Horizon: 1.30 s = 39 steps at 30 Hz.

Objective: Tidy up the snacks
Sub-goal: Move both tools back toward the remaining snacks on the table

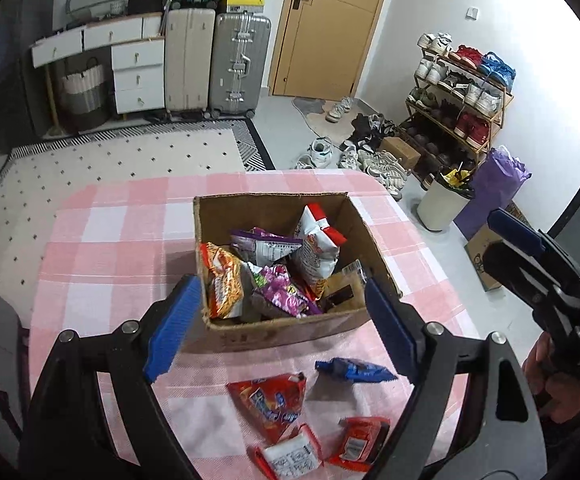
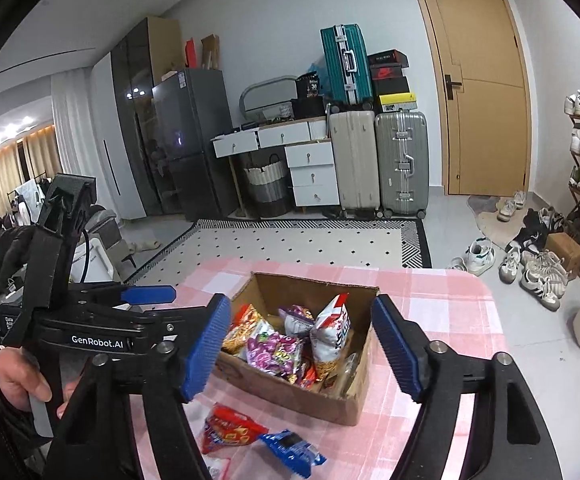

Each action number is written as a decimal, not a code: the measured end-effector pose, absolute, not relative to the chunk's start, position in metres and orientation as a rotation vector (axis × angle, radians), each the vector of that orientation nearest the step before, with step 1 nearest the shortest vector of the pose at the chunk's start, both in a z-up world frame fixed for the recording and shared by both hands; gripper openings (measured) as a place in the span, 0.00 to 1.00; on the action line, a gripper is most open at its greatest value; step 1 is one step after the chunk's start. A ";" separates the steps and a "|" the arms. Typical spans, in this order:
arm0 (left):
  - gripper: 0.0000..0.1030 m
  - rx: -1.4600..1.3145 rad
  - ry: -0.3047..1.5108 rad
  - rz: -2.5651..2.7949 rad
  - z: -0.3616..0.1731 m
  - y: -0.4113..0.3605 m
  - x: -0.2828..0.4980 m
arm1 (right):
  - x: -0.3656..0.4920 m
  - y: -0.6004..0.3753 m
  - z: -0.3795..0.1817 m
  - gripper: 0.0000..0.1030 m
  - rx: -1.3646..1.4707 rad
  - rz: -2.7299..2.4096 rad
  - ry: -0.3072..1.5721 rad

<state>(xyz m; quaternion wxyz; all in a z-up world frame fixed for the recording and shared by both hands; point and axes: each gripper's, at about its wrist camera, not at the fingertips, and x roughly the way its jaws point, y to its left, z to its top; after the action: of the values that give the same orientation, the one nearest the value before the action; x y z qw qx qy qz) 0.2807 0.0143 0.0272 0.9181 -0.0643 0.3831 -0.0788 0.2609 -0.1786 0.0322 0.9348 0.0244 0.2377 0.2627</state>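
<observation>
A cardboard box [image 1: 281, 330] stands on the pink checked tablecloth [image 1: 101, 256] and holds several snack packets, among them an orange one [image 1: 221, 280], a purple one [image 1: 285, 296] and a white-red one [image 1: 318, 252]. In front of the box lie a blue packet [image 1: 354, 370], a red packet [image 1: 273, 404] and two small red-white packets [image 1: 290, 454]. My left gripper [image 1: 281, 328] is open and empty, above the box's near wall. My right gripper [image 2: 302, 348] is open and empty, hovering over the box [image 2: 290, 392]. The blue packet [image 2: 294, 448] and red packet [image 2: 229, 432] lie below it.
The table's far edge drops to a patterned rug [image 1: 109, 160]. Suitcases [image 1: 217, 64], white drawers [image 1: 137, 72], a door [image 1: 330, 28], a shoe rack [image 1: 462, 96] and a white bin [image 1: 442, 204] stand around the room. The right gripper also shows at the right of the left wrist view [image 1: 530, 256].
</observation>
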 end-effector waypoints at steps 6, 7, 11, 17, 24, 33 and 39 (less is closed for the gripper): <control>0.91 -0.109 0.758 -0.145 0.038 0.014 0.245 | 0.221 -0.177 0.034 0.82 0.050 0.545 0.463; 0.94 -0.111 0.747 -0.142 0.039 0.015 0.237 | 0.214 -0.177 0.033 0.83 0.051 0.544 0.460; 0.99 -0.119 0.718 -0.137 0.044 0.017 0.213 | 0.191 -0.177 0.034 0.88 0.059 0.549 0.451; 0.99 -0.104 0.699 -0.126 0.047 0.015 0.179 | 0.151 -0.178 0.025 0.95 0.048 0.545 0.427; 0.99 -0.110 0.698 -0.117 0.037 0.014 0.147 | 0.116 -0.183 0.010 0.98 0.073 0.538 0.425; 0.99 -0.147 0.740 -0.115 0.001 0.017 0.122 | 0.094 -0.196 -0.015 0.99 0.103 0.506 0.460; 0.99 -0.191 0.803 -0.111 -0.038 0.018 0.117 | 0.079 -0.198 -0.038 0.99 0.089 0.494 0.480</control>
<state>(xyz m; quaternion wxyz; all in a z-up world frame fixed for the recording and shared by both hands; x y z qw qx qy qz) 0.1170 0.0181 -0.0381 0.9145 -0.0925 0.3901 -0.0541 0.0792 -0.1984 -0.0384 0.9403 0.0436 0.2353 0.2422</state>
